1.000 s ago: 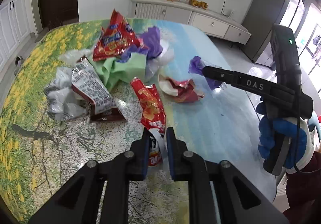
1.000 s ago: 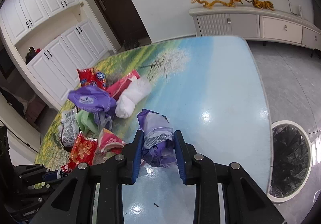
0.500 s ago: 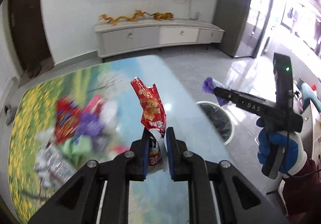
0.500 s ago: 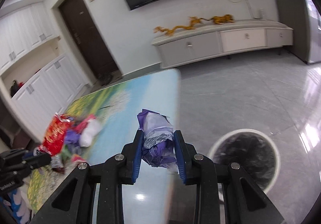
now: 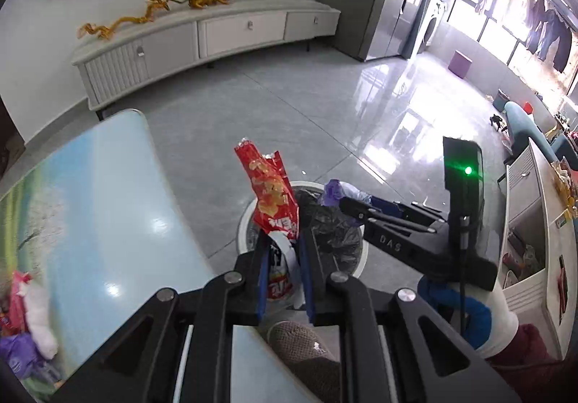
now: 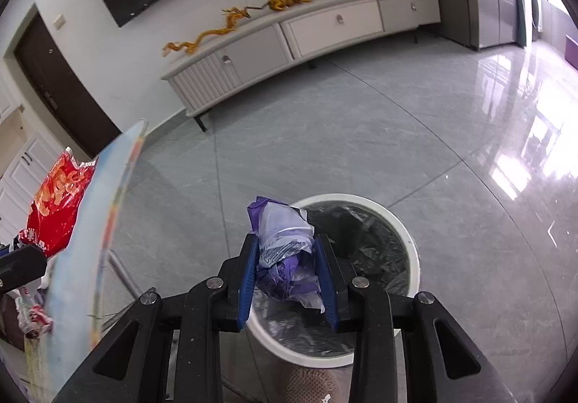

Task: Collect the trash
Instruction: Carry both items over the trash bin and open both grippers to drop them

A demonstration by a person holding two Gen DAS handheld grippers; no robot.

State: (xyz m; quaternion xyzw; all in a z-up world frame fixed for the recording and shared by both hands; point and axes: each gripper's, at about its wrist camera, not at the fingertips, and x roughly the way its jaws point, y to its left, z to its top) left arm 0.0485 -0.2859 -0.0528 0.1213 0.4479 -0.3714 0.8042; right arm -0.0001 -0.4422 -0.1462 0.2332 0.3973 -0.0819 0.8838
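right wrist, purple bag [image 6: 285, 240] over bin rim [image 6: 408, 236], open floor [image 6: 361, 135] beyond

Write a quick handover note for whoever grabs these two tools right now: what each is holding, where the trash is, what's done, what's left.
Left tool: shut on the red snack wrapper, held near the bin.
Right tool: jaws just easing open, the purple plastic bag between them, over the bin's rim.
Done: both pieces carried off the table to the bin.
Left: drop both in, then go back for the trash pile at the table's far end.
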